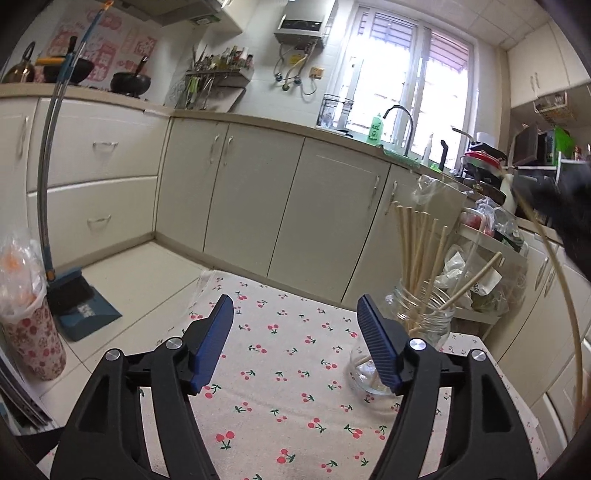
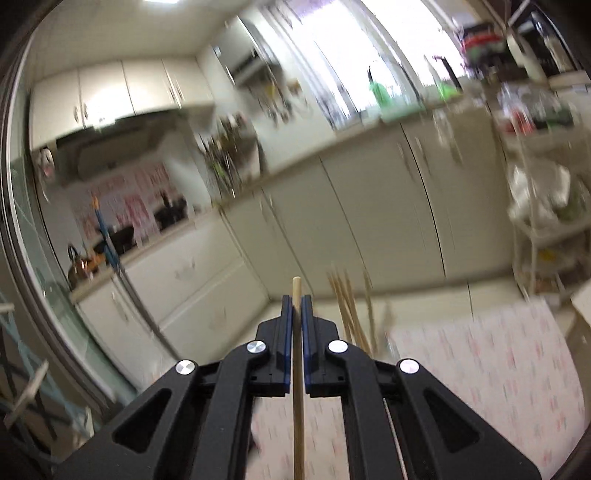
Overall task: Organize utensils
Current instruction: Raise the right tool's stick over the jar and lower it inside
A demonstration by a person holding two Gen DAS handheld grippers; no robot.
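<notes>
Left gripper (image 1: 295,339) jaws wide, empty, over cherry-print tablecloth (image 1: 280,369), clear glass jar (image 1: 417,332) of pale wooden chopsticks (image 1: 415,251) near right edge, right gripper (image 2: 295,310) clamped on one wooden chopstick (image 2: 297,406)

Small kitchen. Cream base cabinets (image 1: 236,192) run in an L under a beige counter (image 1: 258,120). White-tiled wall (image 1: 258,77); pale tiled floor (image 1: 140,273). Large window (image 1: 410,70) over the sink, strong daylight, blown out. Black faucet (image 1: 400,122) at the sink. Wall cabinets (image 1: 543,70) upper right. Water heater (image 1: 301,26) mounted high. Pink decals (image 1: 107,55) behind the stove. Blue dustpan (image 1: 83,306) on floor at left.
</notes>
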